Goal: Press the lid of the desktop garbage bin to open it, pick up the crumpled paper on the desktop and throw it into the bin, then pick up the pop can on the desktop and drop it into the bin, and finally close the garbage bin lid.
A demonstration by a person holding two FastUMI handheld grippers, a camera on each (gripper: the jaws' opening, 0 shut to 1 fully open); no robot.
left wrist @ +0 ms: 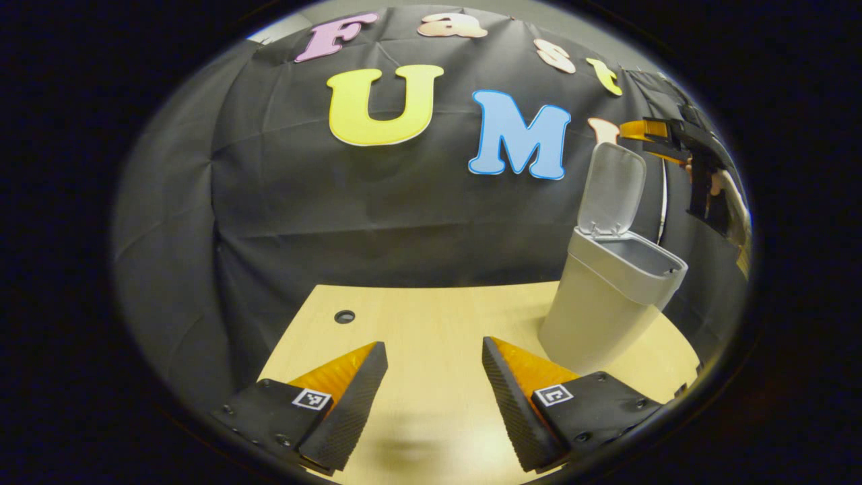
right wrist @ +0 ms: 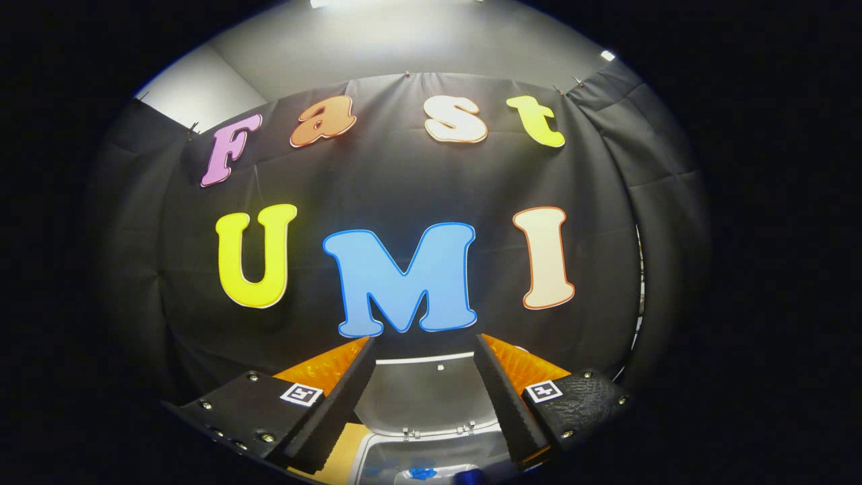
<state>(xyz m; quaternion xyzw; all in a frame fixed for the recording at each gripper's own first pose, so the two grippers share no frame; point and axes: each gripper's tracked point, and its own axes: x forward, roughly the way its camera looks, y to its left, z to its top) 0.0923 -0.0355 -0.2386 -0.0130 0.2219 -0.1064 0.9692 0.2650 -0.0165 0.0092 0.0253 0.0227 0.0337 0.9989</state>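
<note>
Right gripper [right wrist: 421, 397] hangs over the open bin [left wrist: 609, 296], jaws spread and empty, lid [left wrist: 611, 190] upright; something blue lies inside, likely the can. Your left gripper [left wrist: 434, 397] is released above the desk [left wrist: 417, 316]. You're at the last step: push the lid down shut.

Grey garbage bin [left wrist: 609, 296] standing upright at the bench's right side, near the back wall. Lid [left wrist: 611, 190] swung up and back on its rear hinge, mouth open. From the right gripper view, seen from above: raised lid [right wrist: 424, 397], something blue [right wrist: 423, 473] lying inside.
</note>
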